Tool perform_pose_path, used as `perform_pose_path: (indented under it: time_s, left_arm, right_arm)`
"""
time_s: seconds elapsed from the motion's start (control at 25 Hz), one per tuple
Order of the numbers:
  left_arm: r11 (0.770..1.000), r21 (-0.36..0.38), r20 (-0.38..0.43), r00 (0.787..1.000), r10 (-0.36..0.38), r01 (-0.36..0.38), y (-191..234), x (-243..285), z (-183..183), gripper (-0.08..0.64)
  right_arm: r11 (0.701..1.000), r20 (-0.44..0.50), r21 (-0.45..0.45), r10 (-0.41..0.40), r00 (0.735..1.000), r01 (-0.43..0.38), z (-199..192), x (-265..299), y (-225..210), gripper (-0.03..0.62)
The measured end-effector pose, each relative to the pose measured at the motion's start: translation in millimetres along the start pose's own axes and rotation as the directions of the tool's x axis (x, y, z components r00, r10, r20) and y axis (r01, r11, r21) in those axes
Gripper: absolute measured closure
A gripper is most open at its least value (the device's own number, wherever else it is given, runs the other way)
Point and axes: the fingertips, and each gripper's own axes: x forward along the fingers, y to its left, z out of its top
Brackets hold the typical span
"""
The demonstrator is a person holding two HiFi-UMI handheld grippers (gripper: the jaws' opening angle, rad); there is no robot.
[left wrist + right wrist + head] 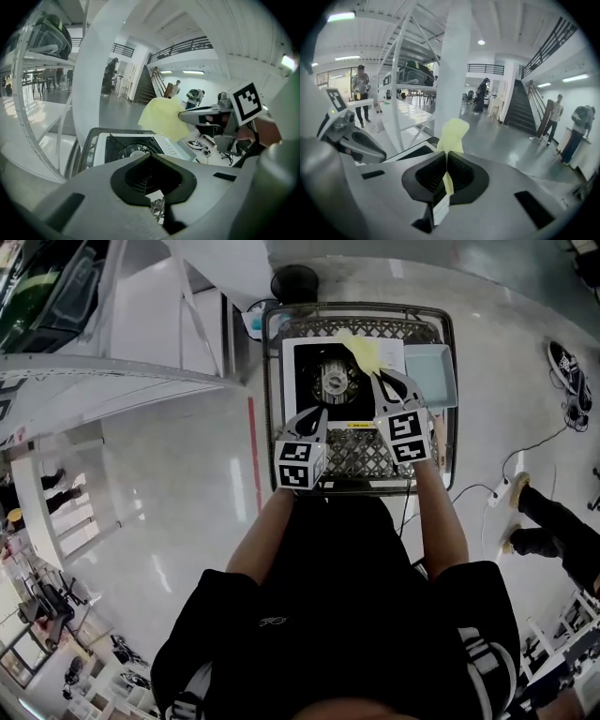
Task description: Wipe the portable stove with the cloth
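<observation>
The right hand-held gripper [380, 379] is pinching the yellow cloth [364, 351] by one edge with its jaws clamped on it. This is leaving the free part spreading over the far right corner of the stove [328, 381], ready for wiping. Whether the cloth is touching the top I cannot tell. The stove is sitting in a wire cart [265, 352]. The left hand-held gripper [314, 418] is hovering at the stove's near edge with its jaws together and empty, likely placed to steady the stove.

The pale yellow cloth [364, 352], crumpled, is pinched in the right gripper [446, 164] above the far right corner of the portable stove [328, 381] (white body, black top, round burner)
</observation>
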Motion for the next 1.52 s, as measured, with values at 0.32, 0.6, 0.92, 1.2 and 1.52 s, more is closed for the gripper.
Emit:
perform_pose_path:
  time_s: [0.32, 0.6, 0.92, 1.2, 1.52]
  left_arm:
    - [0.999, 0.025, 0.010, 0.999, -0.030, 0.030, -30.7, 2.5, 12.7, 0.543]
    - [1.000, 0.009, -0.001, 1.000, 0.011, -0.011, -25.5, -0.1, 4.7, 0.543]
    - [0.999, 0.016, -0.012, 0.999, 0.038, -0.038, -14.1, -4.2, 5.8, 0.543]
    - [0.999, 0.029, -0.032, 0.999, 0.021, -0.020, -23.8, -0.6, -2.1, 0.543]
    - [0.999, 0.040, -0.042, 0.999, 0.005, -0.003, -29.2, 0.3, -6.2, 0.543]
  right_arm:
    - [0.988, -0.071, -0.120, -0.106, 0.992, 0.097, -7.1, 45.7, -73.8, 0.578]
    - [0.989, -0.294, -0.142, -0.009, 0.956, -0.035, -82.9, 102.8, -61.6, 0.578]
    - [0.991, -0.352, -0.096, 0.058, 0.934, -0.098, -114.9, 114.6, -36.0, 0.578]
    - [0.985, -0.352, -0.104, 0.090, 0.932, -0.135, -120.3, 104.5, -20.8, 0.578]
    - [0.980, -0.351, -0.110, 0.117, 0.929, -0.165, -128.1, 92.5, -4.3, 0.578]
